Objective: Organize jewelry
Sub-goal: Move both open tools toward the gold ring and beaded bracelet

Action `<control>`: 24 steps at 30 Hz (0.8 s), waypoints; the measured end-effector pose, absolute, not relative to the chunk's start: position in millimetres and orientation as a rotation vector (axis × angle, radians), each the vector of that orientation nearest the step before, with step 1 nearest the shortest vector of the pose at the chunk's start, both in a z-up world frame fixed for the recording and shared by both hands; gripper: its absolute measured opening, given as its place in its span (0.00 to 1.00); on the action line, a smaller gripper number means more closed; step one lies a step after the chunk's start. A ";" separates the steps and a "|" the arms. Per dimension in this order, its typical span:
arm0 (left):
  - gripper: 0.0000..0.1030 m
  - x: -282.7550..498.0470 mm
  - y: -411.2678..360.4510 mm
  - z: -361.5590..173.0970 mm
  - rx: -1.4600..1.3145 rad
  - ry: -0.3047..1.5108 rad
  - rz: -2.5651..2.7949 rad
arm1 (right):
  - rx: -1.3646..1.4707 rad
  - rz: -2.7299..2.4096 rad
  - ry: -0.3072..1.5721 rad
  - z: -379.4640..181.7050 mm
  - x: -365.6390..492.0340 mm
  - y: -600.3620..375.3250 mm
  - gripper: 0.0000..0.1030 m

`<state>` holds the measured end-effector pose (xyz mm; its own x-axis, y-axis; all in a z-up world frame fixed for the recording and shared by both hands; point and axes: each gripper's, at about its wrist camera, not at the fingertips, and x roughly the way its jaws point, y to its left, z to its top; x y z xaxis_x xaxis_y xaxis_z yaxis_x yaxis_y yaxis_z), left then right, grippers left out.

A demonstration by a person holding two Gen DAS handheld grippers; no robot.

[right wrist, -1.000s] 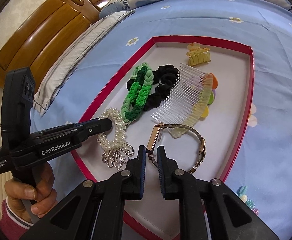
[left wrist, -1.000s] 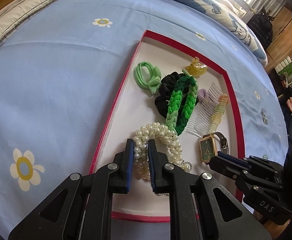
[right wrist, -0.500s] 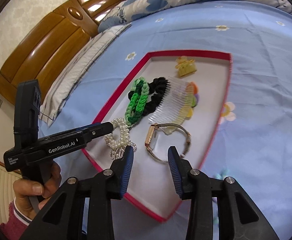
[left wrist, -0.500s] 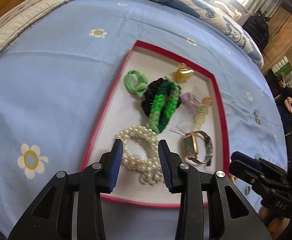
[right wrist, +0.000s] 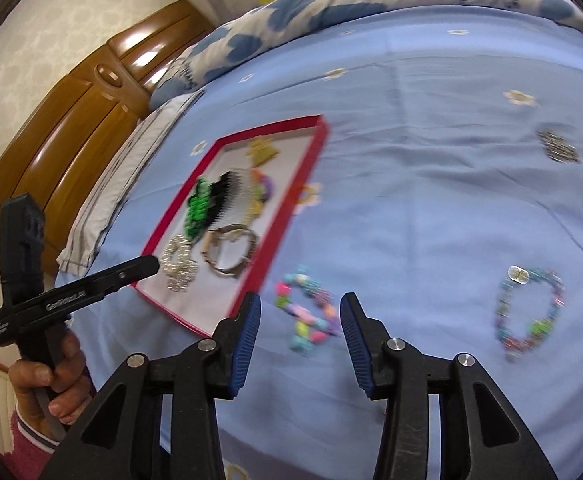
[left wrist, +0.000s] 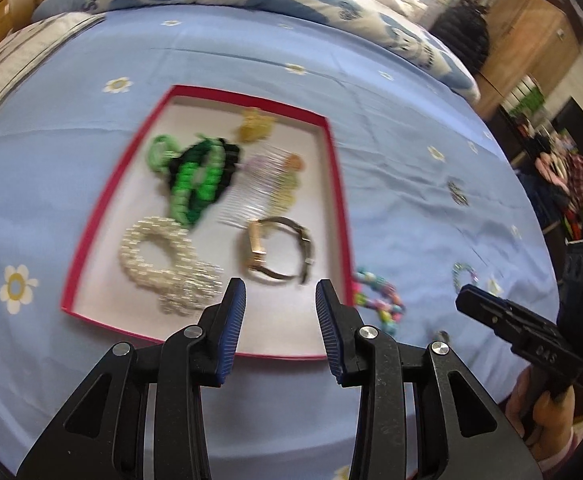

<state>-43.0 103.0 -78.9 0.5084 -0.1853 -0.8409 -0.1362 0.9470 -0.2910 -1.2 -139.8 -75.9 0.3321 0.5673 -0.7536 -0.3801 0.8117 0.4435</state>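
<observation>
A red-rimmed white tray point(left wrist: 341, 184) point(right wrist: 309, 156) lies on the blue bedsheet. In it lie a pearl bracelet point(left wrist: 159, 256) point(right wrist: 177, 260), a gold watch point(left wrist: 279, 250) point(right wrist: 229, 250), a green braided band on a black scrunchie point(left wrist: 199, 184), a clear comb point(left wrist: 259, 188) and a yellow clip point(left wrist: 256, 125). My left gripper point(left wrist: 279, 300) is open and empty above the tray's near edge. My right gripper point(right wrist: 300, 316) is open and empty over a colourful bead bracelet point(right wrist: 307, 316) point(left wrist: 377, 298) on the sheet beside the tray.
A second bead bracelet point(right wrist: 529, 308) lies on the sheet to the right, and a small sparkly piece point(right wrist: 557, 148) farther back. Pillows point(right wrist: 331, 4) and a wooden headboard point(right wrist: 75, 120) are at the far end. A wardrobe point(left wrist: 531, 28) stands beyond the bed.
Both grippers let go, opened wide and pulled back from the tray. The pearl bracelet and watch now lie free in the tray. My right gripper swung right over the bead bracelet.
</observation>
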 end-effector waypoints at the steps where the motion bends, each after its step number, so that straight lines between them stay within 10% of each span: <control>1: 0.33 -42.5 95.2 -78.4 -0.331 1.046 -0.042 | 0.210 0.609 1.063 -76.2 -2.8 -149.2 0.43; 24: 0.41 -44.8 -68.6 -101.6 -0.126 1.140 -0.344 | 0.301 0.386 1.044 -106.7 1.7 -267.2 0.45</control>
